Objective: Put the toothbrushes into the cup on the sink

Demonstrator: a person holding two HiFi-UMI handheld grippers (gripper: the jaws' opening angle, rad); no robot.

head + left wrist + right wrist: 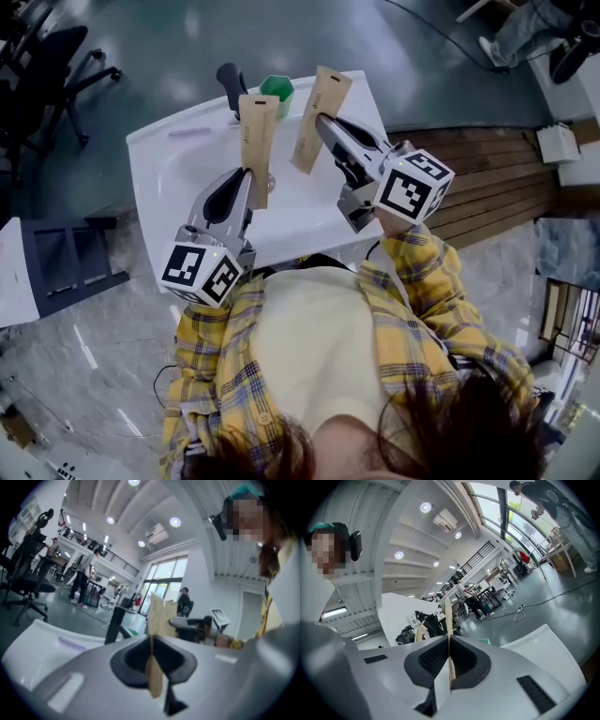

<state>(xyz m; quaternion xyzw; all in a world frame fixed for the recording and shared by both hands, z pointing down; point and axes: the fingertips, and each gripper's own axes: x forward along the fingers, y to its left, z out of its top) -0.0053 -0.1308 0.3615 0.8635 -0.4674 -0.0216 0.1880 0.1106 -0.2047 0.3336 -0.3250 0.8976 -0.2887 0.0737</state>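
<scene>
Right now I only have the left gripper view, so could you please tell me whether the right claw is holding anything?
Observer: Yes, the right claw is shut on a second brown toothbrush packet, tilted above the sink.
Operator: Thank you. Where does the cup stand?
Observer: The green cup stands at the sink's back edge, just right of the black faucet.
Operator: And how does my own packet lie relative to it?
Observer: In the head view, the left claw holds the left packet with its far end just left of the cup.
</scene>
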